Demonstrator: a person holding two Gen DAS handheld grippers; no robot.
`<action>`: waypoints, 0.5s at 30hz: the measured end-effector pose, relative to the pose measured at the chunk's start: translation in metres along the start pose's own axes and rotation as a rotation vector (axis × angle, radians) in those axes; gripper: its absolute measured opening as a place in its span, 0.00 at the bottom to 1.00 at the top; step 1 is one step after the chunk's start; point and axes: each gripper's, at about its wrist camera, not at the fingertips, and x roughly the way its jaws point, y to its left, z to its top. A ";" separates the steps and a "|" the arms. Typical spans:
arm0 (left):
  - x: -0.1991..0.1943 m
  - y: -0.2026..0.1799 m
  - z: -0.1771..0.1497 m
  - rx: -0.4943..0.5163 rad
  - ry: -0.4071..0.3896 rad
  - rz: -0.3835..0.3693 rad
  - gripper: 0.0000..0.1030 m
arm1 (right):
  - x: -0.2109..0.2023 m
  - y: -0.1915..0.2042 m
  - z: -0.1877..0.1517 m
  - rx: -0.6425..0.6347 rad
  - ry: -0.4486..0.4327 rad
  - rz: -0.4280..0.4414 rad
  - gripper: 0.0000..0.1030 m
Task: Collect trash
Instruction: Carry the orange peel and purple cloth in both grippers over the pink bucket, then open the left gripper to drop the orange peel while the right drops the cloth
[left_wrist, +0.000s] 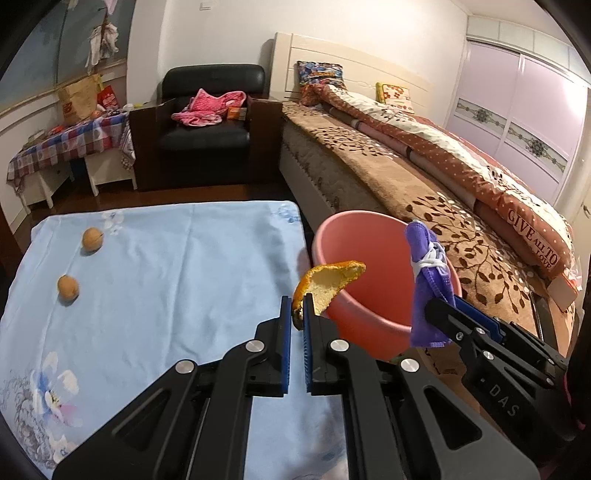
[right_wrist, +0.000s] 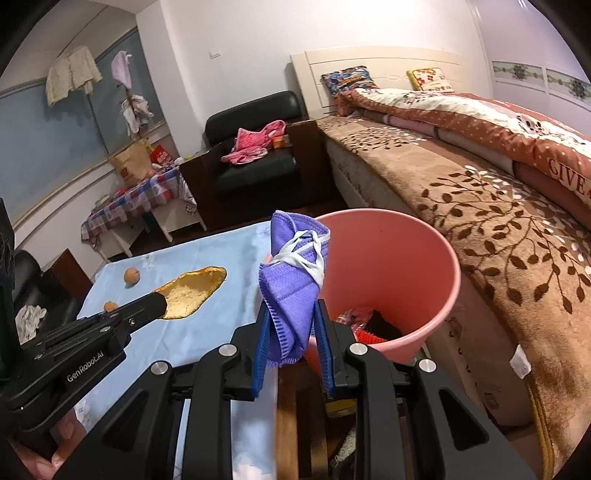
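Note:
My left gripper is shut on an orange peel, held up near the left rim of the pink bin. My right gripper is shut on a folded purple face mask with white straps, held beside the bin's near left rim. The bin holds red and black trash at its bottom. The mask also shows in the left wrist view, the peel in the right wrist view. Two walnuts lie on the light blue cloth.
The bin stands between the cloth-covered table and a bed with a brown leaf-patterned blanket. A black armchair with pink clothes stands behind, and a side table with a checked cloth at the far left.

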 end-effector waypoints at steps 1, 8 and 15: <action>0.003 -0.004 0.002 0.006 0.001 -0.003 0.05 | 0.000 -0.004 0.001 0.007 0.000 -0.002 0.22; 0.016 -0.022 0.010 0.033 0.010 -0.015 0.05 | 0.003 -0.023 0.005 0.041 -0.007 -0.019 0.22; 0.038 -0.031 0.020 0.045 0.020 -0.028 0.05 | 0.013 -0.039 0.012 0.069 -0.005 -0.038 0.22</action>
